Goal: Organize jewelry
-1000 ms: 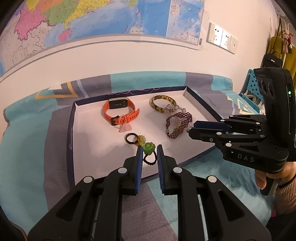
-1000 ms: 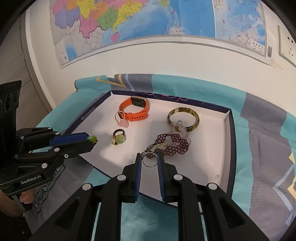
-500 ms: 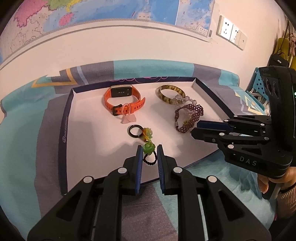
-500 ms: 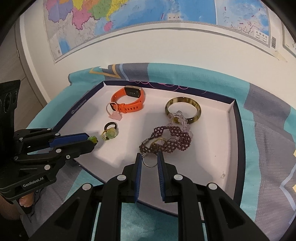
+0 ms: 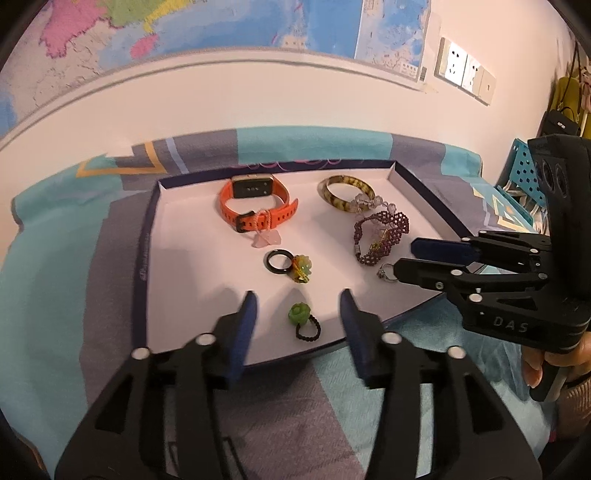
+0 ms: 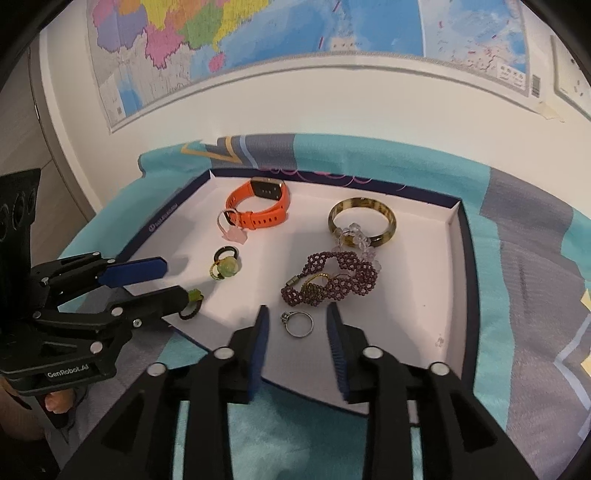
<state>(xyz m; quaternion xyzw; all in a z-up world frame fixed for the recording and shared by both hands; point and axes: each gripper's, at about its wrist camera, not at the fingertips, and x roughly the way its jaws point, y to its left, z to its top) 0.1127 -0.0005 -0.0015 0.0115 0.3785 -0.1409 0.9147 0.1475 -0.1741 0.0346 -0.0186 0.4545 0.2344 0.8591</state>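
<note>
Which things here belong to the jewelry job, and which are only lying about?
Job:
green flower ring
silver ring
black ring
purple beaded bracelet
amber bangle
orange watch
white tray

Lying about:
wall map
power sockets
patterned cloth

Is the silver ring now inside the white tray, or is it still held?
Inside. The silver ring lies flat on the white tray, between the right gripper fingers, which have just been opening and do not touch it.
</note>
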